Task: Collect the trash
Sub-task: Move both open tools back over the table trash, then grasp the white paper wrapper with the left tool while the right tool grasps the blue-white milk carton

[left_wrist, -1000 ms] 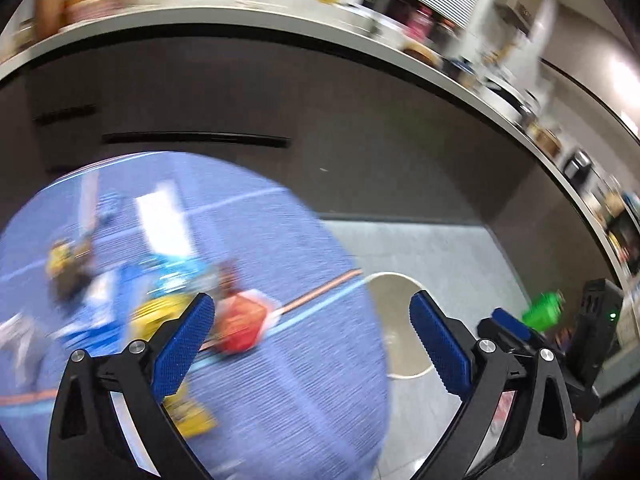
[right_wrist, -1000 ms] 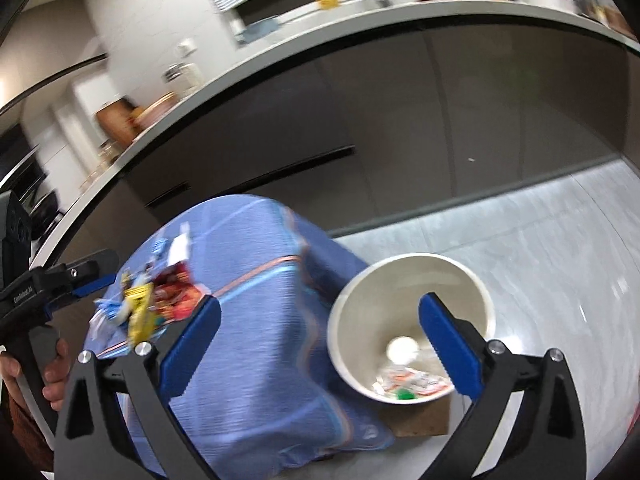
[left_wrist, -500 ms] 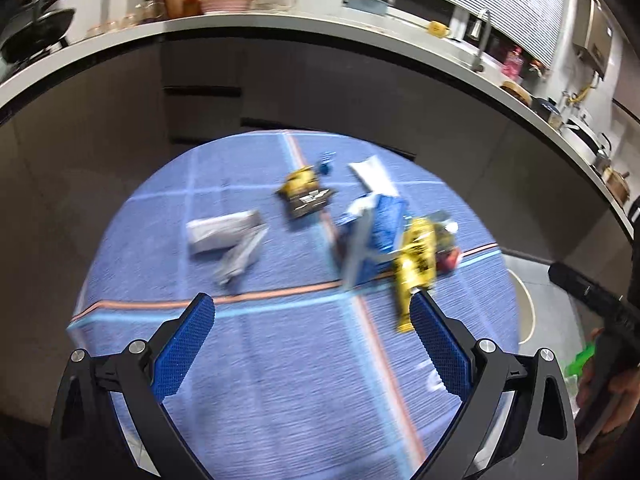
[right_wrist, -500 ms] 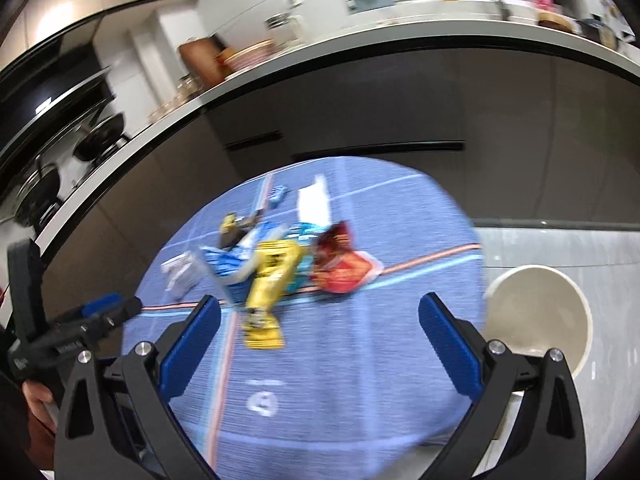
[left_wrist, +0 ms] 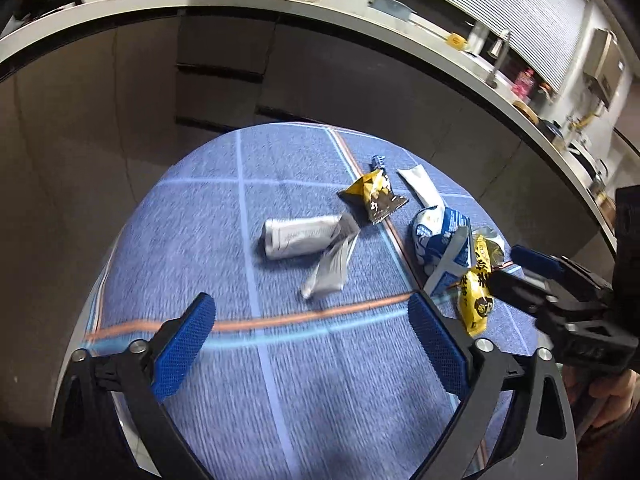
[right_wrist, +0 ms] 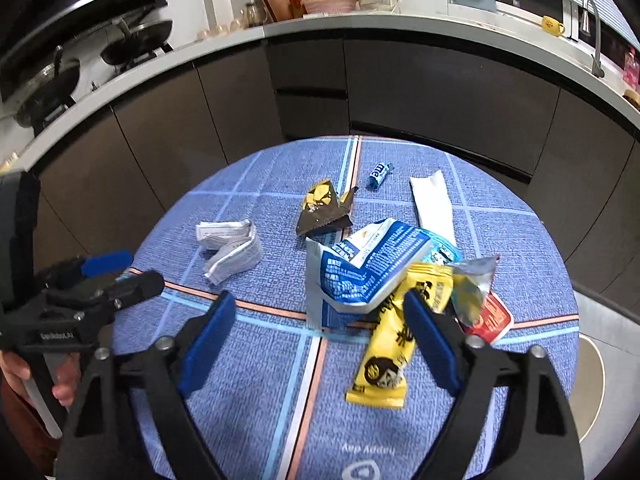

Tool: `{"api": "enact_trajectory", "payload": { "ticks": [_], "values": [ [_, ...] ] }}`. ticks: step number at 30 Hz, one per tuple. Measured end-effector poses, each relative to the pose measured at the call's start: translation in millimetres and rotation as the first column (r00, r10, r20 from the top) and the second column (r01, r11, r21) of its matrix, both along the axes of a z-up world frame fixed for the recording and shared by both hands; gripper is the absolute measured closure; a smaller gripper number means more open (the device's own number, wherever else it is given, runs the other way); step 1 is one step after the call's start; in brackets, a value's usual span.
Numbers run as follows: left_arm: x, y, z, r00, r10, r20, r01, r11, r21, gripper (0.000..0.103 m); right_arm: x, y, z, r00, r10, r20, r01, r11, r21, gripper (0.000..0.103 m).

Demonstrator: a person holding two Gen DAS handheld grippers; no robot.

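Observation:
Trash lies on a round table under a blue cloth (left_wrist: 192, 248). A folded grey wrapper (left_wrist: 304, 236) sits ahead of my left gripper (left_wrist: 310, 320), whose jaws are closing on nothing. To the right lie a yellow-brown wrapper (left_wrist: 372, 196), a blue-white bag (right_wrist: 360, 268) and a long yellow wrapper (right_wrist: 384, 364). My right gripper (right_wrist: 318, 308) hovers over the bag's near edge. Its jaws are closing too, and the pads press on nothing. The yellow wrapper runs under its right finger. A red wrapper (right_wrist: 490, 318) peeks out beyond.
A white sachet (right_wrist: 434, 204) and a small blue candy wrapper (right_wrist: 379, 174) lie at the far side. A pale round bin (right_wrist: 592, 384) stands on the floor right of the table. Dark cabinets and a cluttered counter (right_wrist: 360, 24) curve behind.
Both views have swung from the bin and floor onto the table, so the trash now lies straight ahead. Both pairs of jaws have narrowed a little.

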State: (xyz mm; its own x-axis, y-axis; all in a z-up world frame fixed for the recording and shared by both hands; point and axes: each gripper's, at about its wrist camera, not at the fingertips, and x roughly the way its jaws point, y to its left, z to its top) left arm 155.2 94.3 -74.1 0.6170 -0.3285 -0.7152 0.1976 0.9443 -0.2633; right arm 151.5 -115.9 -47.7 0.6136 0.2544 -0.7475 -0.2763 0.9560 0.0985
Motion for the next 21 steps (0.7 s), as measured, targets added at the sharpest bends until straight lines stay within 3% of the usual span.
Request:
{"api": "enact_trajectory", "payload": {
  "ticks": [5, 13, 19, 21],
  "values": [
    [25.4, -9.8, -15.2, 0.997, -0.069, -0.031, 0.069, 0.998, 0.013, 0.039, 13.0, 4.9, -8.4, 1.000, -0.011, -0.013, 0.011, 1.000, -0.026, 0.032],
    [45.9, -23.4, -33.1, 0.993, -0.103, -0.062, 0.104, 0.994, 0.014, 0.039, 27.5, 18.2, -18.0, 1.000, 0.018, -0.010, -0.019, 0.997, -0.073, 0.037],
    [56.7, -23.1, -44.5, 0.990, -0.099, -0.101, 0.100, 0.995, 0.000, 0.047, 35.1, 19.1, -25.6, 1.000, 0.013, -0.027, -0.015, 0.997, -0.077, 0.048],
    [58.7, -24.1, -47.3, 0.989, -0.101, -0.108, 0.102, 0.995, 0.003, 0.056, 36.8, 18.1, -28.0, 0.999, 0.012, -0.038, -0.014, 0.997, -0.072, 0.060]
  ]
}}
